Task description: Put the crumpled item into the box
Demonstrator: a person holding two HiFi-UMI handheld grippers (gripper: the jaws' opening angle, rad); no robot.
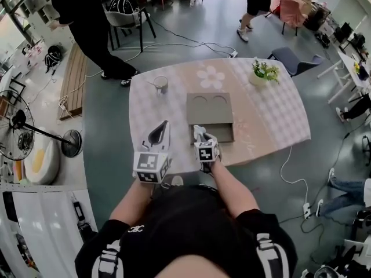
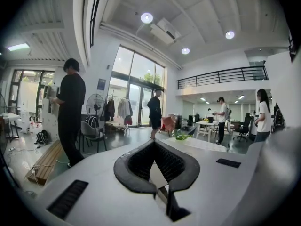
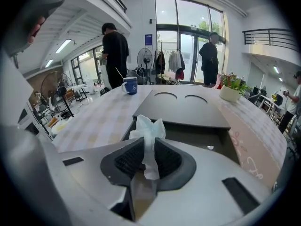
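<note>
A crumpled white tissue (image 3: 147, 127) sticks up between the pads of my right gripper (image 3: 148, 144), which is shut on it. In the head view that gripper (image 1: 200, 134) hovers at the near, open end of the grey box (image 1: 209, 110) on the pink checked table (image 1: 272, 120). The box's lid (image 3: 181, 108), with two round recesses, covers the far part; the dark open compartment (image 3: 200, 139) lies just beyond the tissue. My left gripper (image 1: 158, 134) is held up left of the box, tips together with nothing between them (image 2: 154, 146).
A mug (image 1: 160, 84) stands at the table's far left and a potted plant (image 1: 262, 72) at the far right. Two people stand on the floor beyond the table. A chair (image 1: 124, 13), a fan (image 1: 23, 132) and cables surround it.
</note>
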